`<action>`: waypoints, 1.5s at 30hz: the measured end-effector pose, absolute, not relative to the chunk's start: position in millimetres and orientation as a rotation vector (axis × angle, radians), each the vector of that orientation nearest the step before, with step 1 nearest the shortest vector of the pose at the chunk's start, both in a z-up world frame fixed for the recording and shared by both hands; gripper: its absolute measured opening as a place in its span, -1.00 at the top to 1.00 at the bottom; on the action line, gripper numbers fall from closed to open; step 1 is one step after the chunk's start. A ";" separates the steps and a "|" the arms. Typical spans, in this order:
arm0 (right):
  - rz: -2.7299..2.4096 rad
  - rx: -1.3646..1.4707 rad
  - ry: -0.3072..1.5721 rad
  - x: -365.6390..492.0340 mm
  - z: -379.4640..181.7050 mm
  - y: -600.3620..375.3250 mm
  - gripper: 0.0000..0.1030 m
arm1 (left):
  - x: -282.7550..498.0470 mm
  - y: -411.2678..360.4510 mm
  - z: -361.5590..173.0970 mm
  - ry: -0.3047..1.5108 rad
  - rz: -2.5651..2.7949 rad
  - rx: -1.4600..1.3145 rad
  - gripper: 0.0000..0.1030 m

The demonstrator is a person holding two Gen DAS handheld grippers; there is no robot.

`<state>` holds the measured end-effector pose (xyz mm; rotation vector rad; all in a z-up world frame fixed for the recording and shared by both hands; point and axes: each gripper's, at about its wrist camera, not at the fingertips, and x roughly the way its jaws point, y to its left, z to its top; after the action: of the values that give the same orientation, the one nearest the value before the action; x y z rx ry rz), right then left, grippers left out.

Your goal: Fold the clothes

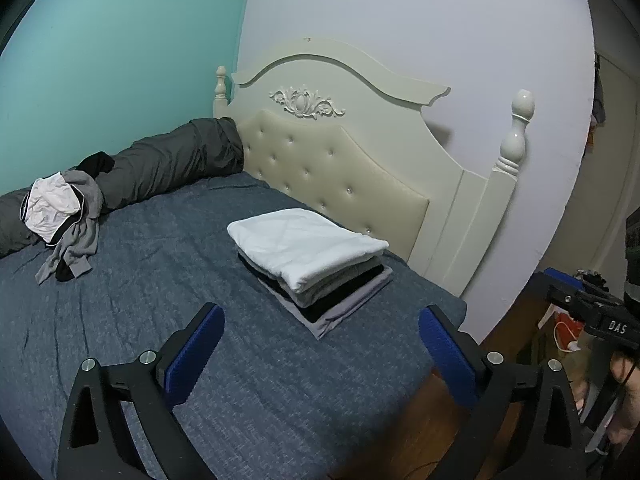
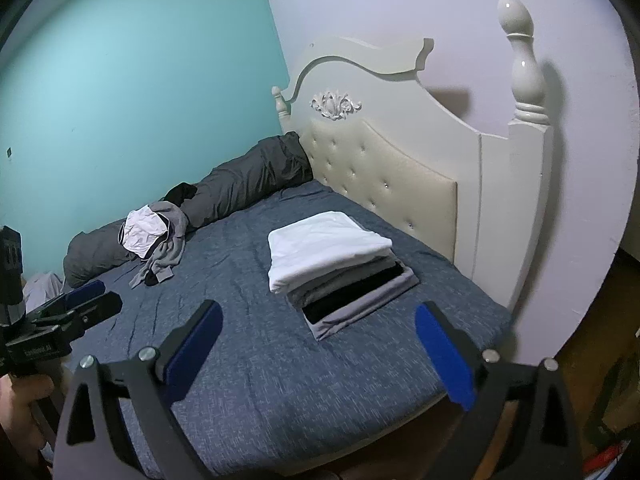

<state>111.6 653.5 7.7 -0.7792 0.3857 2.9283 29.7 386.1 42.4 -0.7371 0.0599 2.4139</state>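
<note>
**Both grippers hanging wide over the bed, one folded stack lying near the headboard**

At the far left of the bed [image 1: 140, 280], against the teal wall [image 1: 100, 60], a loose pile of unfolded clothes [image 1: 64, 216] is lying crumpled: a white garment on top, grey and black pieces spilling under it onto the blue cover. The pile is leaning on a long dark grey rolled duvet [image 1: 168, 160] that is running along the wall up to the cream tufted headboard [image 1: 340, 160].

The left gripper [image 1: 320, 340] is hovering above the near part of the bed with its blue-padded fingers [image 1: 200, 352] spread wide and nothing between them.

Further right, well apart from the loose pile, the stack of folded clothes [image 1: 308, 252] is sitting flat on the cover near the headboard: a white piece on top, then grey, black and lighter grey layers showing at the front edge.

The right gripper [image 2: 320, 344] is also standing wide and empty, its view looking across the same stack of folded clothes [image 2: 332, 256] and the pile of unfolded clothes [image 2: 154, 240] beyond. A hand [image 2: 20, 404] is gripping the left tool's handle at that view's left edge.
</note>
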 end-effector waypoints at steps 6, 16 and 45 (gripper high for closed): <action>2.918 -0.763 0.362 122.4 6.6 645.8 -0.91 | 39.8 378.3 41.3 0.055 2.430 -0.733 -0.99; 2.931 -0.761 0.367 135.9 2.0 631.8 -0.93 | 57.7 360.5 42.6 0.056 2.480 -0.717 -0.99; 2.952 -0.748 0.321 149.3 -11.2 608.5 -0.95 | 83.8 350.9 26.6 0.083 2.484 -0.725 -0.99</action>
<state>149.3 608.5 -11.2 -0.7483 0.3205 2.9515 83.8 350.9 26.6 -0.7252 0.0827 2.4838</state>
